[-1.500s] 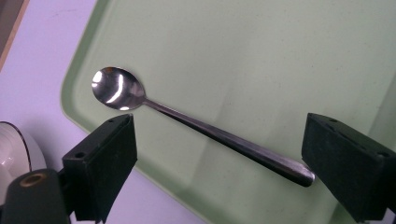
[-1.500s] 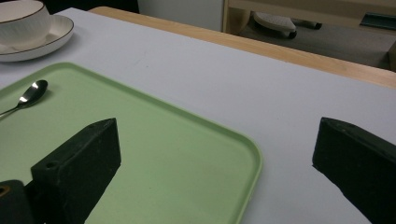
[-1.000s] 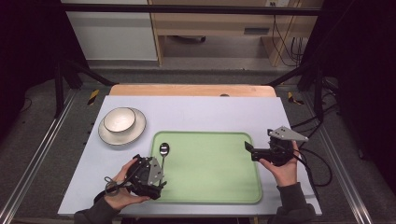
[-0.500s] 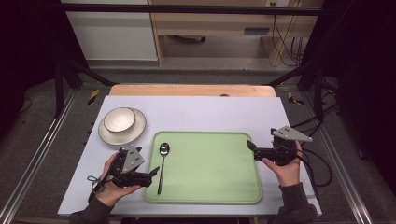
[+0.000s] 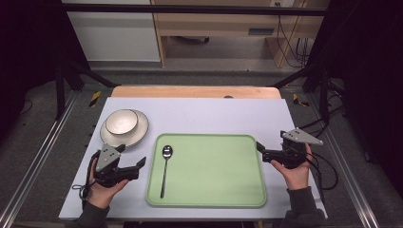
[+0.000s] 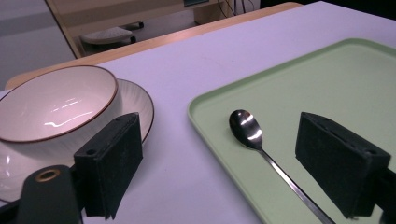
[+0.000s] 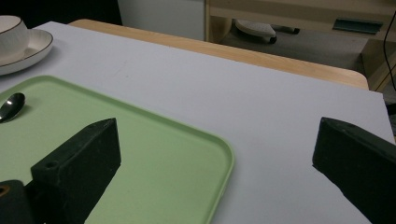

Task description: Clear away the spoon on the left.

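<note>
Spoon [image 5: 165, 169] lies lengthwise along green tray's [image 5: 247, 202] left side. Left tongs [image 5: 134, 167] gape just beside the tray, empty. Right tongs [image 5: 261, 150] gape at tray's right rim, likely on standby.

No readable text, labels, brands, numbers or signs anywhere: none on tableware, tray, grippers or background furniture at the top of the frame.

Bright overhead light on the table [image 5: 204, 111], dark surroundings; near jaws perhaps slightly blurred.
</note>
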Tool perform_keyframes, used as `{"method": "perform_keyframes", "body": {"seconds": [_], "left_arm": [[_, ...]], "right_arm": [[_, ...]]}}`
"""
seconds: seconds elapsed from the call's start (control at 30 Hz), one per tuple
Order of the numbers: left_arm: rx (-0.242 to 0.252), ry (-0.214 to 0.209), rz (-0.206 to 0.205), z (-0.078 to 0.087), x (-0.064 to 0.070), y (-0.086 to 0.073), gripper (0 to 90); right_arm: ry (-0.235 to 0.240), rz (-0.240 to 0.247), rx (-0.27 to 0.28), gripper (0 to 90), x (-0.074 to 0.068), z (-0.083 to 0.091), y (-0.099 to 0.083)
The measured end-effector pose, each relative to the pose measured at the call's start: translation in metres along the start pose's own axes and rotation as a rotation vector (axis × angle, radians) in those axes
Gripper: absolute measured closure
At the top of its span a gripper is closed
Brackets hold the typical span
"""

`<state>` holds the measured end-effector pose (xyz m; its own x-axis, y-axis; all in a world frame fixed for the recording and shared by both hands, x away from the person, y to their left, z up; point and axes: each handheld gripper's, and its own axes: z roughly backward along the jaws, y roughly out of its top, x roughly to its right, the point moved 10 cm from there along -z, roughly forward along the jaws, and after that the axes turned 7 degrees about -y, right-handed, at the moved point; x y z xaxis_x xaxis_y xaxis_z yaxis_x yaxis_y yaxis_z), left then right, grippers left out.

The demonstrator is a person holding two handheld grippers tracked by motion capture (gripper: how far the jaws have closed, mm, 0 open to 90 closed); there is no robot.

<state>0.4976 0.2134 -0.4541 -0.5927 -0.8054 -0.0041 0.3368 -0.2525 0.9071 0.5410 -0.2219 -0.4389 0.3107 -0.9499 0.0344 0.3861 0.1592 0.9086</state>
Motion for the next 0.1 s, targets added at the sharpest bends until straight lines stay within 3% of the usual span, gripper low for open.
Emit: {"method": "perform_keyframes", "body": {"seconds": [0.1], "left_arm": [[0.007,0.017,0.029,0.0016,-0.0066,-0.0042,14.9]], "right_arm": [[-0.004,-0.002,-0.005,1.4,0.0011,-0.0005,-0.0009]]}}
